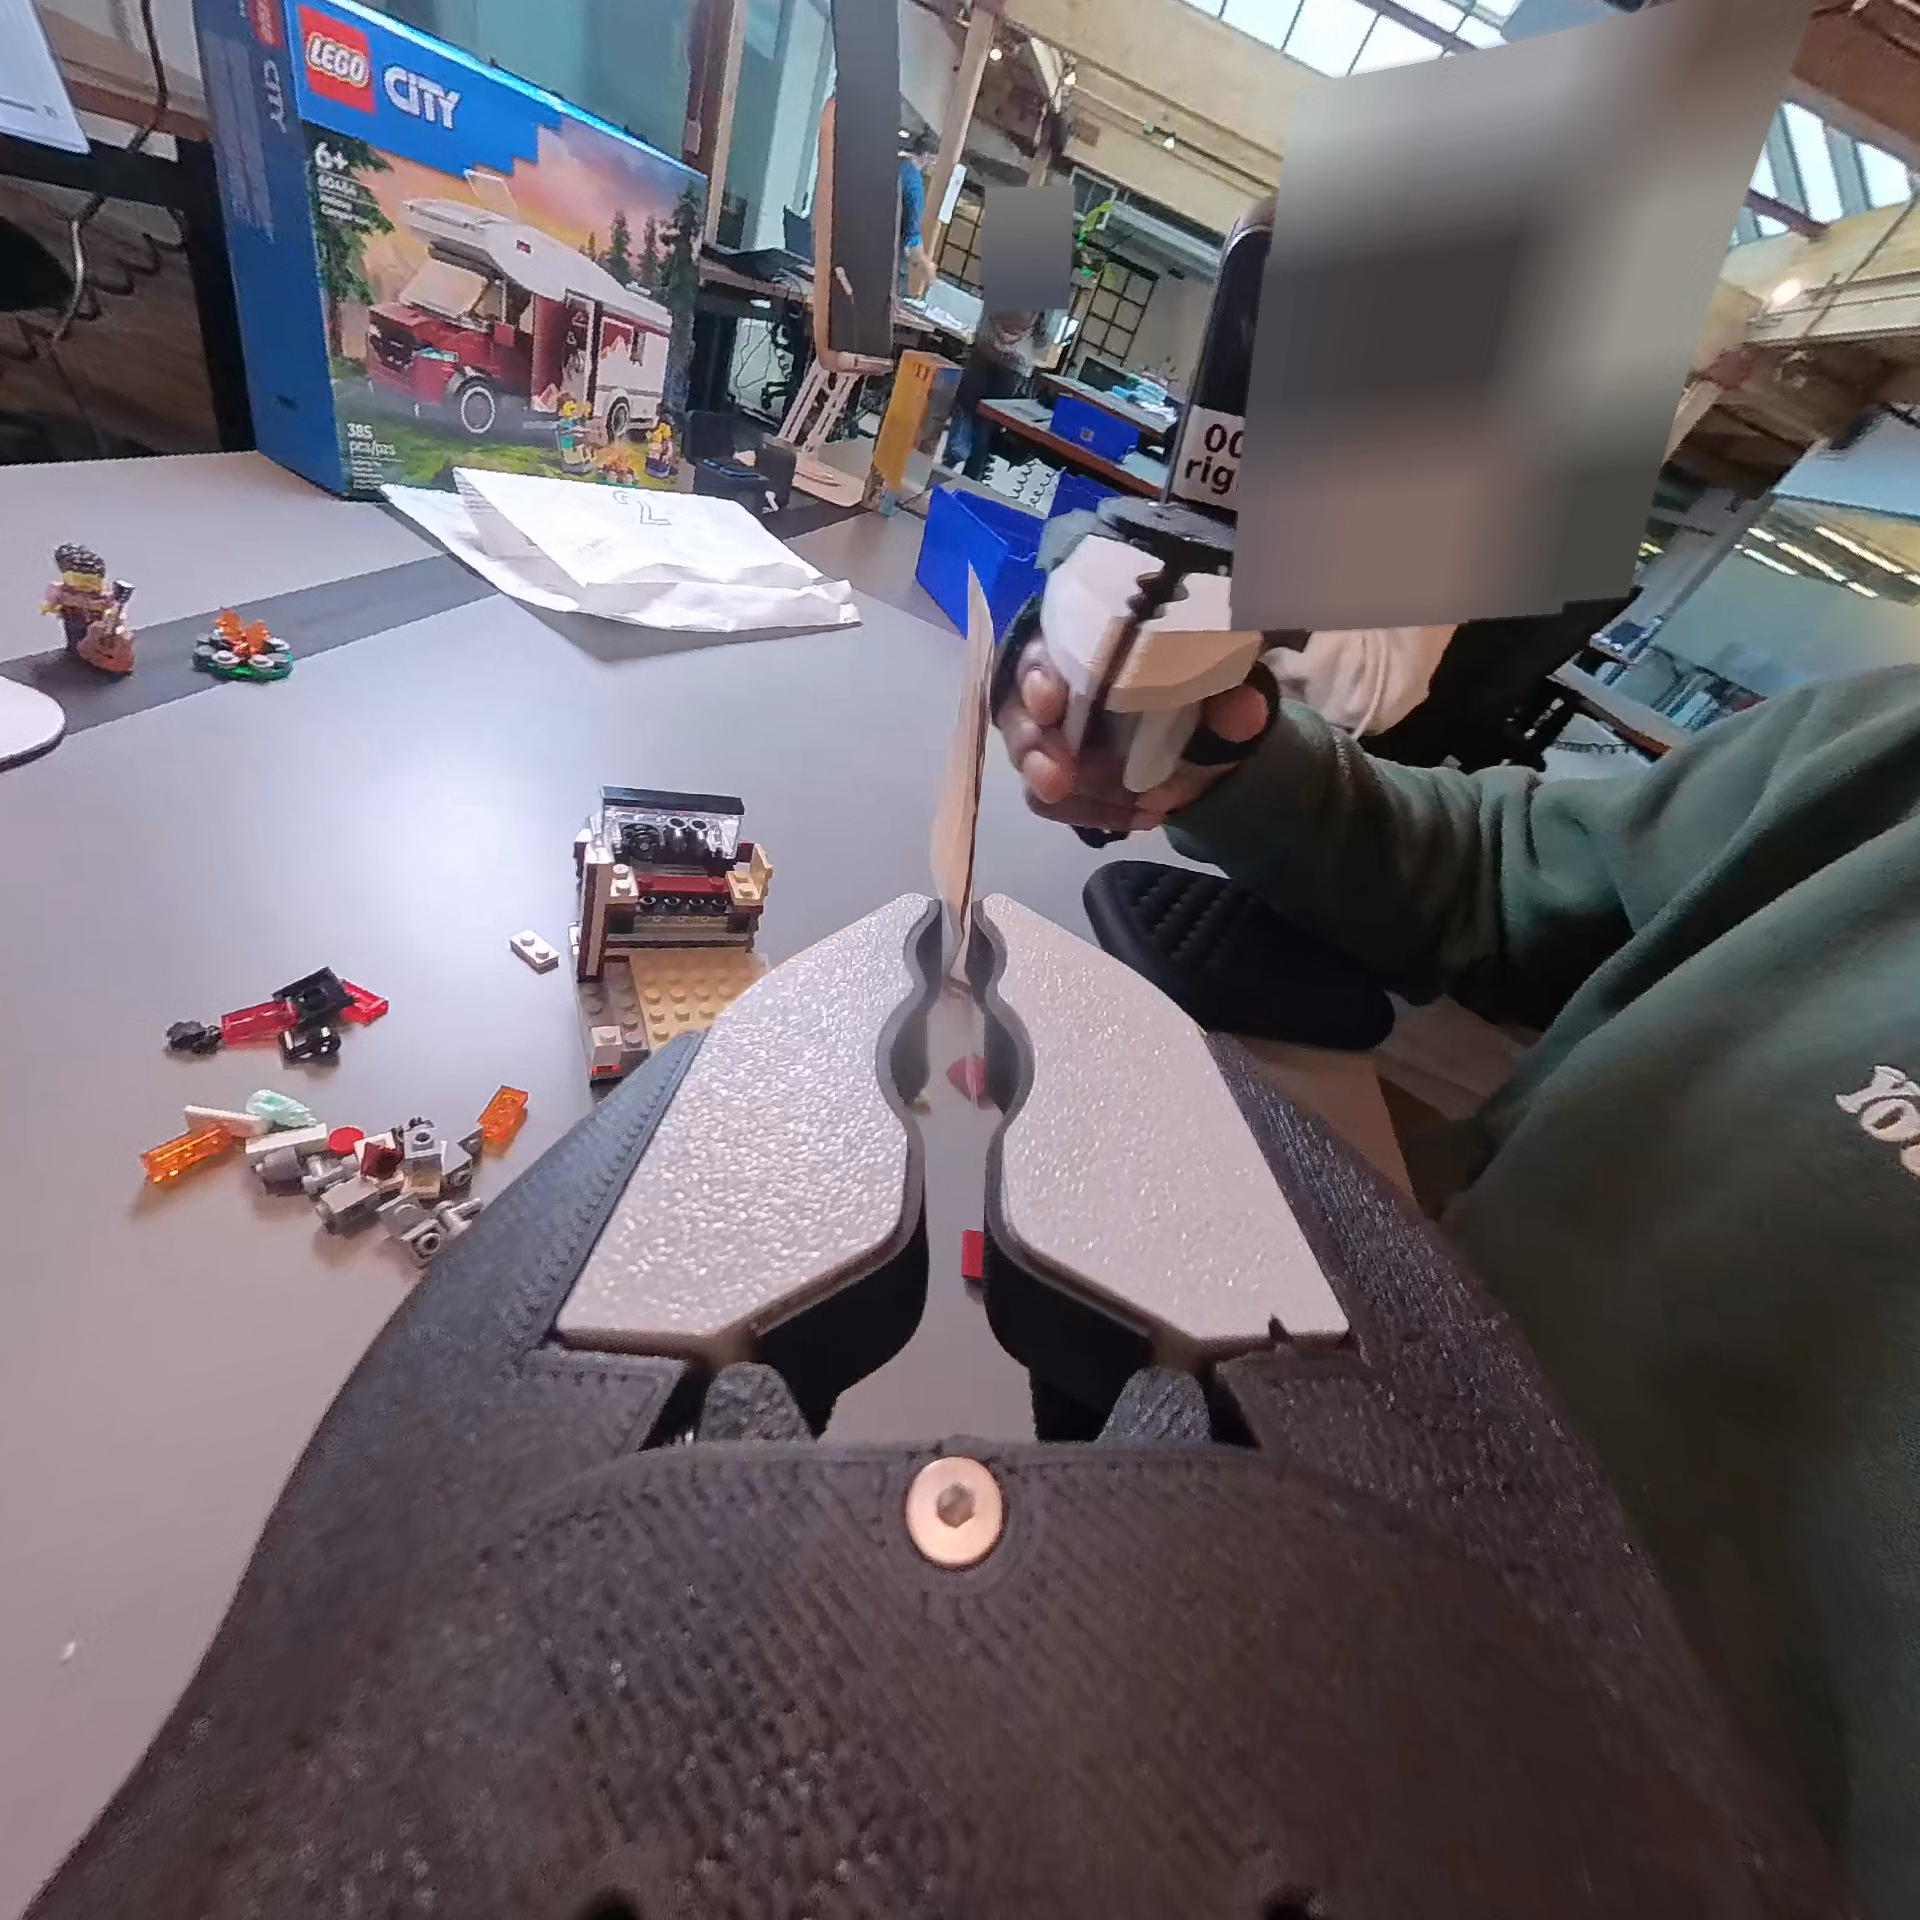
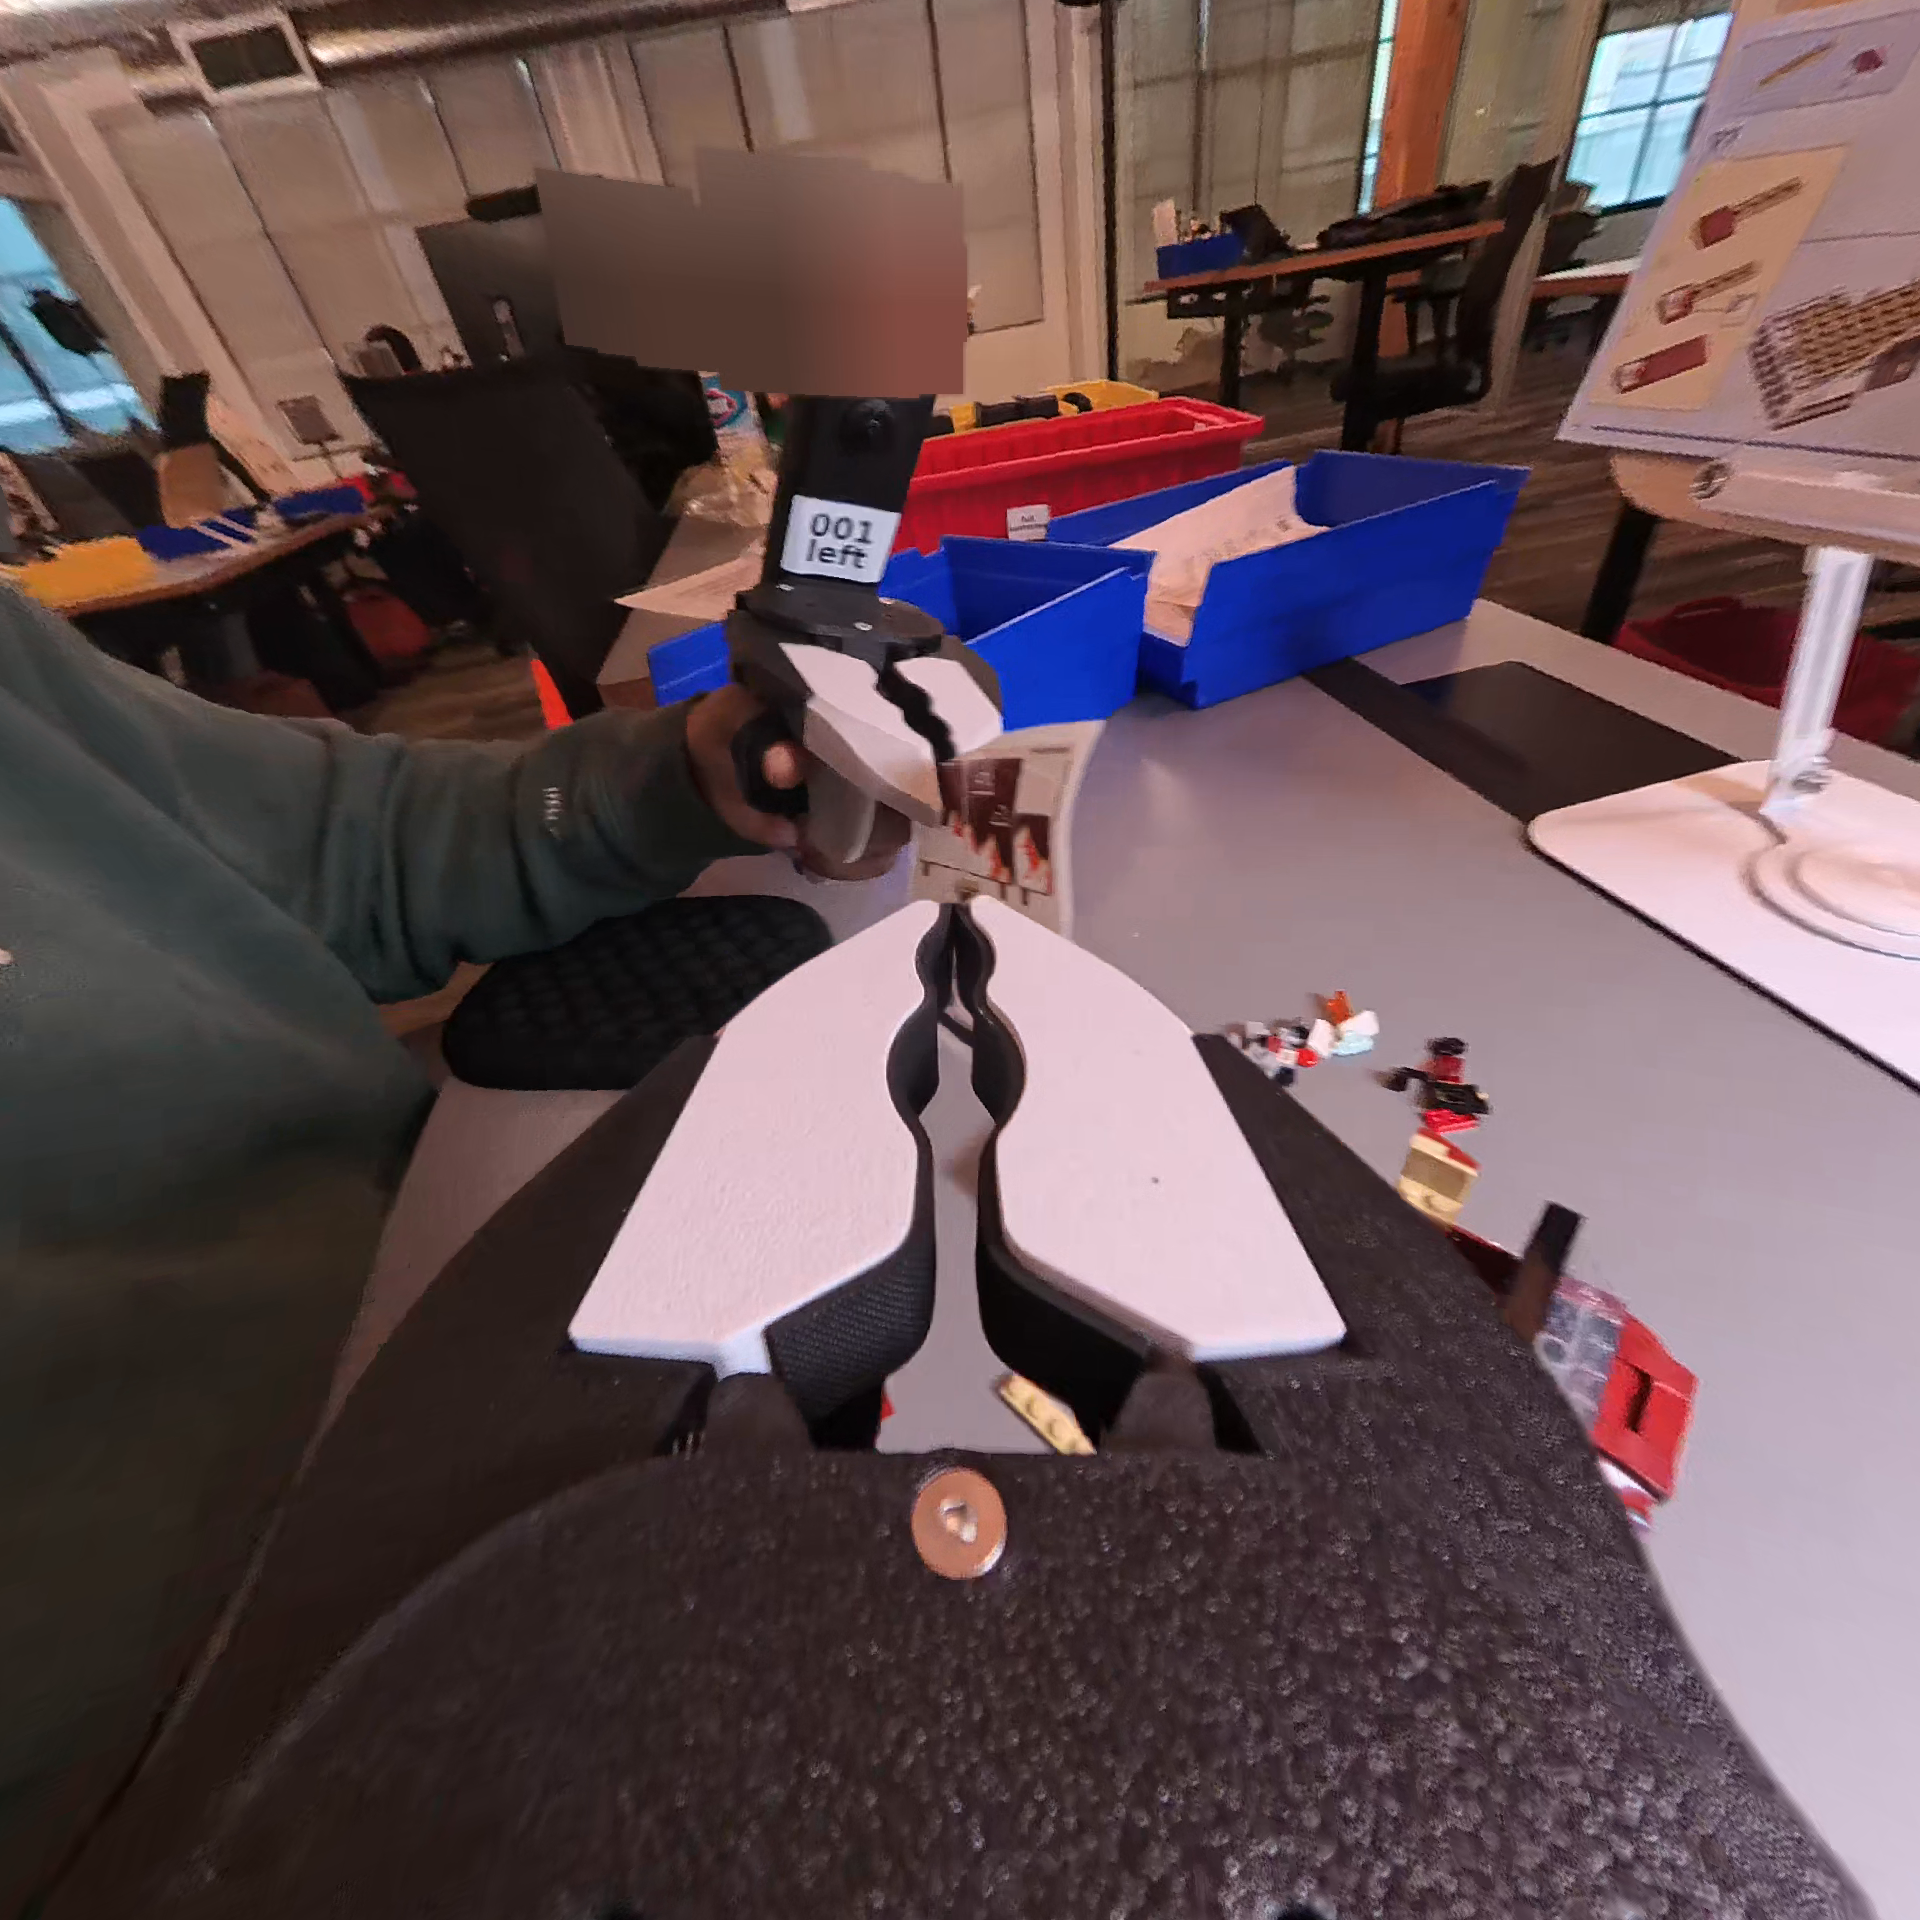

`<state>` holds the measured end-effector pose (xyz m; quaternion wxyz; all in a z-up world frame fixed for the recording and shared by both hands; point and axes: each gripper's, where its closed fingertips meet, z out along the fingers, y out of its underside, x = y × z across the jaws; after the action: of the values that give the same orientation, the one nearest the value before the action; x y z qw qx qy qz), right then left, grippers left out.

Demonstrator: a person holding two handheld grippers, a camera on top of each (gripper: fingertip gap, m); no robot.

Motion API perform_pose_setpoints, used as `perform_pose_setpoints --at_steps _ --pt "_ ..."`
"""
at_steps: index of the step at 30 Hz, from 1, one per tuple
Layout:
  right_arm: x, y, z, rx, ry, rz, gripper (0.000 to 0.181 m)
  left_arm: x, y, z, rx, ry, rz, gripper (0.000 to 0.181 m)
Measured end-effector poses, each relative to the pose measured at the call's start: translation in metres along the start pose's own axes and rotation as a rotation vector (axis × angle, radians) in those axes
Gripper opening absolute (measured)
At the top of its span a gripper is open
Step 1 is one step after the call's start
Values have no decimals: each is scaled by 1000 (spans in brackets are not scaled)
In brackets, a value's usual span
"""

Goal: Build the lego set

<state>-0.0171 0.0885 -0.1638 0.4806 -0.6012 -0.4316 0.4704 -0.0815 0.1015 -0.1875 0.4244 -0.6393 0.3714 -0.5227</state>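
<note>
A sticker sheet (image 1: 966, 748) with red and brown stickers is held in the air between both grippers; it shows face-on in the right wrist view (image 2: 992, 821). My left gripper (image 1: 961, 920) is shut on one end of it and also shows in the right wrist view (image 2: 935, 764). My right gripper (image 2: 956, 914) is shut on the opposite edge and shows in the left wrist view (image 1: 1023, 665), held by a hand. The partly built camper model (image 1: 665, 914) stands on the grey table (image 1: 312, 810), left of the left gripper. It shows blurred in the right wrist view (image 2: 1600, 1351).
Loose pieces lie in piles (image 1: 332, 1153) (image 1: 291, 1018) near the model. A minifigure (image 1: 88, 608), a campfire build (image 1: 241, 644), a white paper bag (image 1: 623, 561) and the set's box (image 1: 468, 260) are farther back. Blue bins (image 2: 1299, 582) and an instruction stand (image 2: 1787, 260) are nearby. One gripper's finger ends stand about 8 centimetres off the other's. Left tips and right tips are each some 15 centimetres from the partly built camper model (image 1: 665, 914).
</note>
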Motion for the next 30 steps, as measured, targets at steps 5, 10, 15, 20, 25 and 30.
perform_pose_setpoints --at_steps 5,10,15,20,25,30 --pt "19 11 -5 -68 103 -102 27 7 1 -2 25 57 -20 4" --pt "5 32 10 -164 13 -124 34 7 5 0 28 82 -45 4" --pt "-7 36 17 -165 -60 -73 0 0 6 -2 37 60 -65 11" --pt "-12 28 12 -150 -116 100 0 -19 -2 -12 33 -95 28 38" --pt "-13 24 8 -121 -159 277 0 -3 -24 -18 13 -208 255 40" --pt "-33 37 11 -208 -320 349 0 30 0 8 -206 12 216 40"
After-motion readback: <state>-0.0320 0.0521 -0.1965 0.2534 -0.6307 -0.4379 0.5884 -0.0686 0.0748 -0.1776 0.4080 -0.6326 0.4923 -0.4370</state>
